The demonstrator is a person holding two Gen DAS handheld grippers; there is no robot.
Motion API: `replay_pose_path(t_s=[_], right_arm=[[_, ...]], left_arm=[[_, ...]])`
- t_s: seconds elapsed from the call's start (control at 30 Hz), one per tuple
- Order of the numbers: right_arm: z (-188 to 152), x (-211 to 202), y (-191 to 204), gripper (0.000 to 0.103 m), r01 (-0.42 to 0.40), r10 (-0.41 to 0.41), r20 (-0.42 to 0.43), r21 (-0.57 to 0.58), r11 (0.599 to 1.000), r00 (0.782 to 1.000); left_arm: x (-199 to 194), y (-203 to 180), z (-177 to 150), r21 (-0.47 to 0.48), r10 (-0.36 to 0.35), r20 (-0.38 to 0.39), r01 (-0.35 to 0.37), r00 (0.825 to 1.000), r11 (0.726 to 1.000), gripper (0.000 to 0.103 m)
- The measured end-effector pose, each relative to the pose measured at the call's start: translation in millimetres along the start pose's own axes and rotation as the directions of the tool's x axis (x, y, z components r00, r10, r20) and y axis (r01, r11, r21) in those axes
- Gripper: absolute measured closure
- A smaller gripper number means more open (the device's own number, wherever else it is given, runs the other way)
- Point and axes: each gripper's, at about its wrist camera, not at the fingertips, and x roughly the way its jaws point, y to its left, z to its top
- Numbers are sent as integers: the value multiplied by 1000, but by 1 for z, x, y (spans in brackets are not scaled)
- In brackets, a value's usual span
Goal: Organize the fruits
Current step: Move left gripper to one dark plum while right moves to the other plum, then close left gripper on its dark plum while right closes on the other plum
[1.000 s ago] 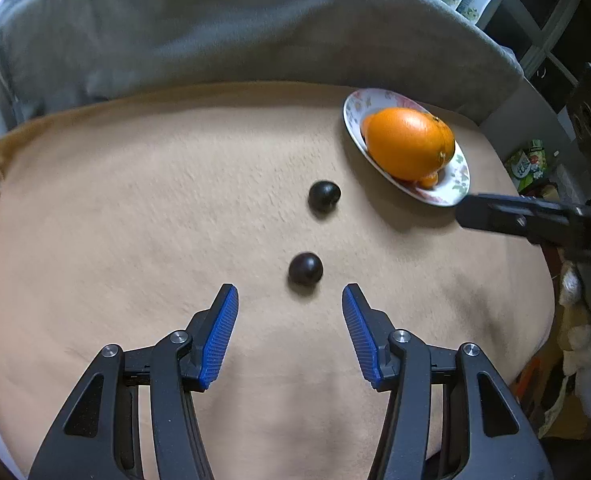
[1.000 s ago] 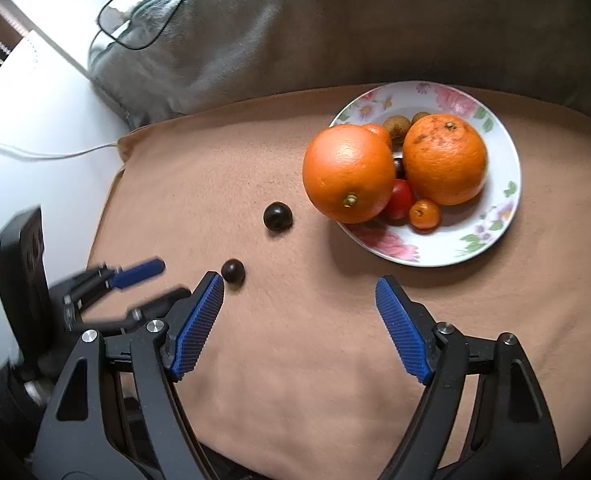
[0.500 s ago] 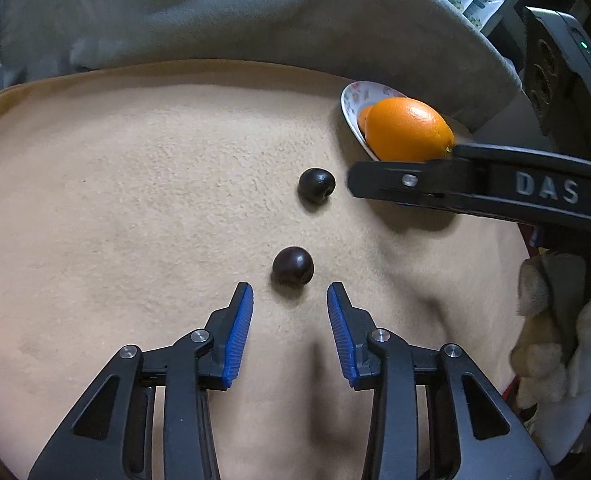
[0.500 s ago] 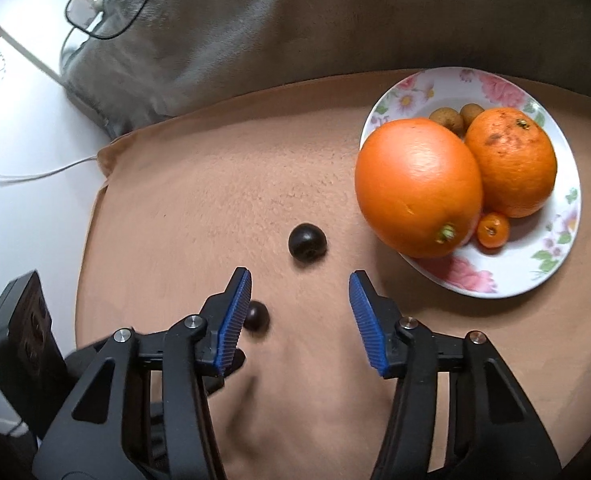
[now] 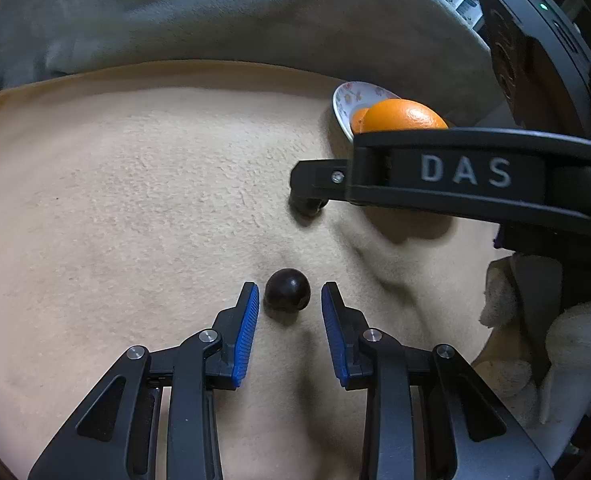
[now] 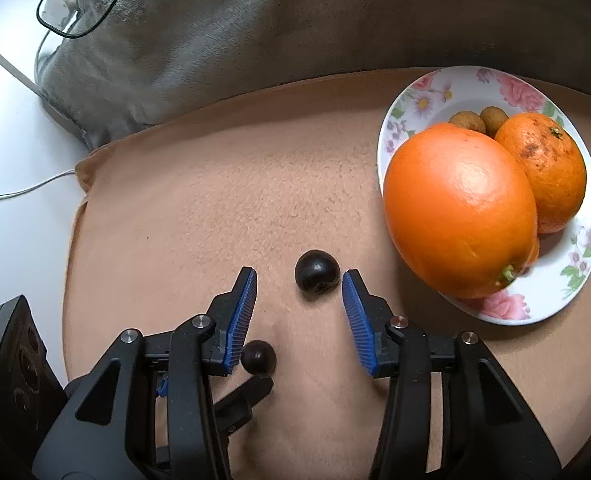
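Observation:
Two small dark round fruits lie on a beige blanket (image 5: 135, 200). The nearer dark fruit (image 5: 287, 290) sits between the fingertips of my left gripper (image 5: 289, 292), whose jaws are closing, with a small gap on each side. My right gripper (image 6: 299, 280) is also closing around the other dark fruit (image 6: 317, 276), which lies close to its right pad and apart from the left one. A flowered plate (image 6: 427, 92) at the right holds a large orange (image 6: 459, 208), a smaller orange (image 6: 551, 172) and small brown fruits (image 6: 467, 120). In the left wrist view a finger (image 5: 315, 176) of the right gripper hides most of the far fruit.
A grey blanket (image 6: 255, 40) is bunched behind the beige one, with eyeglasses (image 6: 75, 0) on it at the far left. A white cable (image 6: 23, 190) runs along the pale surface left of the blanket's edge. A gloved hand (image 5: 575, 340) holds the right gripper.
Both grippers have narrowed their jaws and come down and forward, each now with a dark fruit between its fingertips. The right gripper has moved in front of the plate in the left wrist view.

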Motion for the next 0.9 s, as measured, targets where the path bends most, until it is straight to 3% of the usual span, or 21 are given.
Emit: replay_pose_path(t_s=[0.57, 0.9], right_arm=[[4, 21, 4, 62, 53, -53, -25, -23, 998, 998], [5, 34, 6, 73, 93, -95, -40, -49, 995, 995]], left_arm=[[8, 0, 0, 17, 12, -17, -12, 1000, 1000, 80], [12, -4, 1, 20, 16, -14, -15, 1000, 1000, 81]])
